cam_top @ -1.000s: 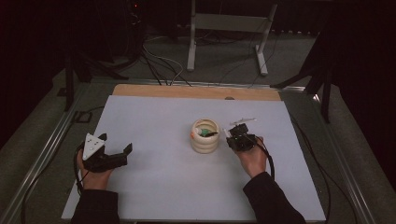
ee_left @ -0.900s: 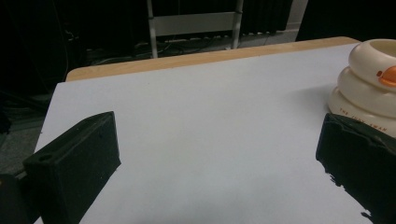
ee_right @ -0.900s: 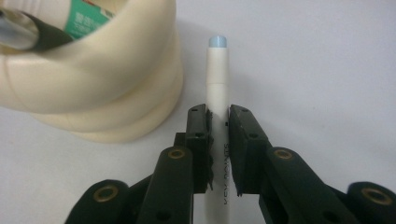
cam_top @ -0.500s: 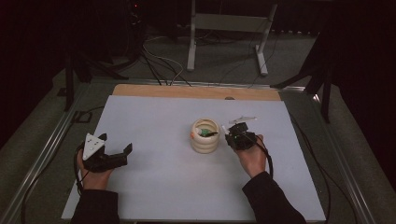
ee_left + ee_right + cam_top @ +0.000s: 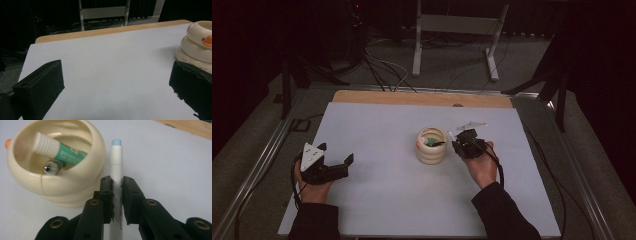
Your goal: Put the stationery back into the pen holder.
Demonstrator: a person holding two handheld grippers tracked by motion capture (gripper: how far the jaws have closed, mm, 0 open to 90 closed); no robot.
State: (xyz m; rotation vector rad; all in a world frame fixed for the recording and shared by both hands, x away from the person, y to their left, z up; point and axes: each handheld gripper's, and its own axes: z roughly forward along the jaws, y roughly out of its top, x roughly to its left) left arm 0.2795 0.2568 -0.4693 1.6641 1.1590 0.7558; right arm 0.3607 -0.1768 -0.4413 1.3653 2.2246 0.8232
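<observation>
Right gripper clamped on white plastic pen with pale blue tip, just beside cream ringed ceramic cup. Left gripper jaws wide, empty.

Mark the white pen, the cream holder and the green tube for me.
white pen (image 5: 116, 157): right gripper view, upper barrel.
cream holder (image 5: 75, 178): right gripper view, front rim.
green tube (image 5: 71, 155): right gripper view, green label.

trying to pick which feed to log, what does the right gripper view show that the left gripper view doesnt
Right gripper view alone: its claw shut on a white pen, and a green-labelled tube plus a metal-tipped item inside the holder. Left gripper view alone: its claw wide open above bare white sheet. Shared: the cream ringed holder and the table's wooden edge.
</observation>
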